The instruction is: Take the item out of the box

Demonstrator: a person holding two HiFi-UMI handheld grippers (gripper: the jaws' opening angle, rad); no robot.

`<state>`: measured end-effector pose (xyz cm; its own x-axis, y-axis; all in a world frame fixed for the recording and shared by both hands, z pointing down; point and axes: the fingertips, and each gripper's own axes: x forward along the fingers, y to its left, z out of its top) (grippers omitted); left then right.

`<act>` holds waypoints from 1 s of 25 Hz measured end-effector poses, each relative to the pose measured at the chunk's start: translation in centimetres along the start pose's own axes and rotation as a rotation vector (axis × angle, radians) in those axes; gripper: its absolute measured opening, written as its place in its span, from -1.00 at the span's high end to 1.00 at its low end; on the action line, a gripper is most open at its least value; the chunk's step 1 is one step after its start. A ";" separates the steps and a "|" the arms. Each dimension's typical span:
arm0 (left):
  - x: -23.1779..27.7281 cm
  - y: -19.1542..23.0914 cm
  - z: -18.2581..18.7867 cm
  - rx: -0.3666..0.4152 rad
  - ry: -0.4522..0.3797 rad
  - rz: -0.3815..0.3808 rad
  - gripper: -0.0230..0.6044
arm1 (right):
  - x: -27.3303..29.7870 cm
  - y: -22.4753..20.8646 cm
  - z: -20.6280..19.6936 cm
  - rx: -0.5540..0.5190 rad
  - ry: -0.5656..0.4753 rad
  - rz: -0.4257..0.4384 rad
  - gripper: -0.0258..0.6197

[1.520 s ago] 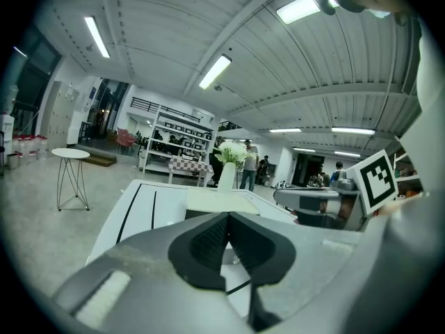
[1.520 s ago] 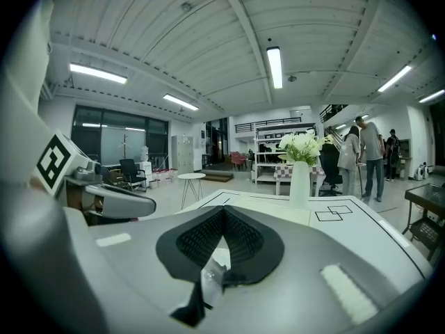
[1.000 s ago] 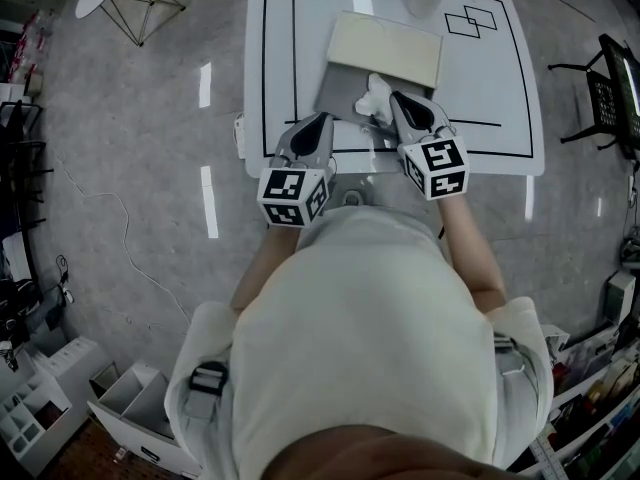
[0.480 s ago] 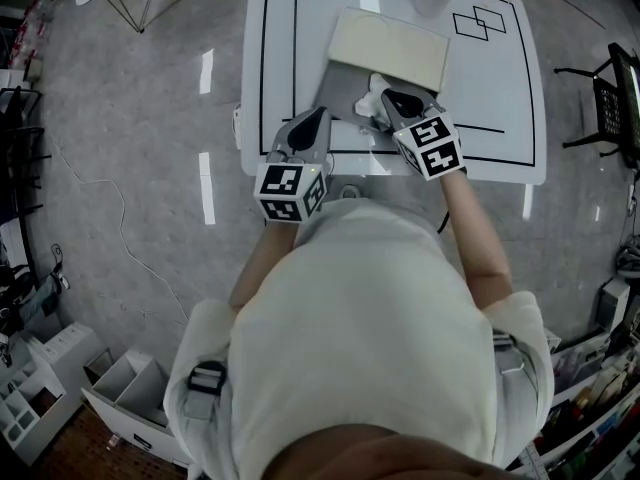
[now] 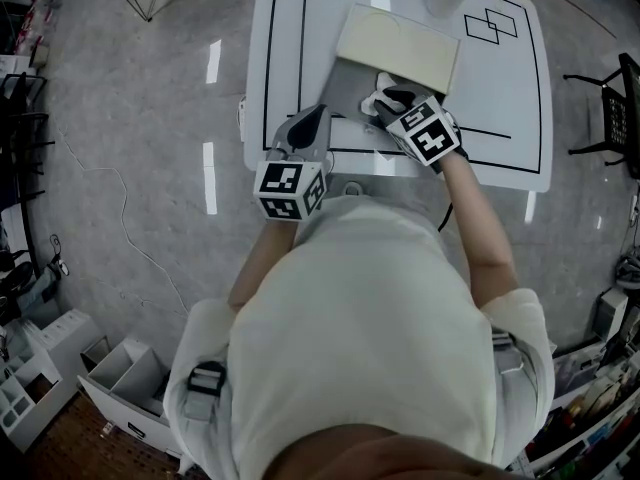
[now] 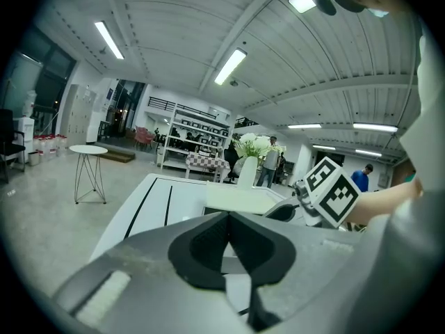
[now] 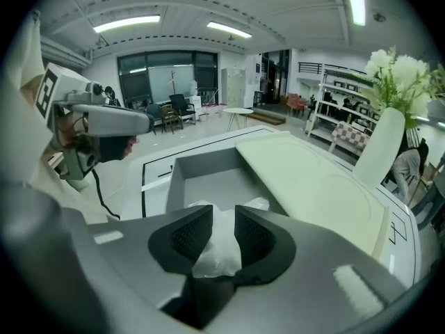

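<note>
An open grey box (image 5: 345,80) lies on the white table (image 5: 500,78), its cream lid (image 5: 400,46) folded back. A crumpled white plastic bag (image 5: 376,99) sits at the box's near right corner. My right gripper (image 5: 388,98) reaches over that corner. In the right gripper view the bag (image 7: 220,245) lies between the opening jaws of my right gripper (image 7: 224,218), with the box (image 7: 208,179) behind it. The pads stand apart beside the plastic. My left gripper (image 5: 311,120) hovers at the box's near left corner. In its own view the left gripper (image 6: 228,218) is shut and holds nothing.
A white vase with flowers (image 7: 381,148) stands at the table's far edge beyond the lid (image 7: 306,179). Black lines mark the tabletop (image 5: 300,28). A small round side table (image 6: 89,150) stands on the floor to the left.
My right gripper has turned leftward and moved forward over the box's near right corner with the bag. The left gripper has barely moved.
</note>
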<state>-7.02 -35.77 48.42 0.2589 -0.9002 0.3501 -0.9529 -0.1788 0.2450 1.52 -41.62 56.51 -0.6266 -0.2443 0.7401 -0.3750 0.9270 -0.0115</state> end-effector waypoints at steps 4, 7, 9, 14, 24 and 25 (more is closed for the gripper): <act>-0.2 0.0 0.0 0.000 -0.003 0.006 0.93 | 0.9 0.6 -0.7 -0.040 0.072 0.032 0.56; -0.5 0.1 0.0 -0.002 -0.004 0.012 0.93 | 1.3 0.8 -0.8 -0.050 0.083 0.029 0.56; -0.7 0.2 -0.1 -0.002 -0.003 0.015 0.93 | 1.5 0.9 -0.7 -0.052 0.085 0.027 0.56; -0.7 0.2 0.1 0.003 -0.006 0.017 0.93 | 1.7 0.5 -0.8 -0.055 0.100 0.007 0.66; -1.5 -0.1 0.1 0.018 -0.002 0.000 0.93 | 1.0 0.0 -0.5 -0.056 0.065 -0.051 0.88; -1.6 -0.1 0.1 0.019 -0.002 -0.003 0.93 | 0.8 0.0 -0.4 -0.048 0.060 -0.057 0.88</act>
<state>-7.30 -34.36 47.76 0.2613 -0.9005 0.3476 -0.9550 -0.1890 0.2285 1.32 -41.72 57.37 -0.5625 -0.2806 0.7777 -0.3746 0.9251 0.0629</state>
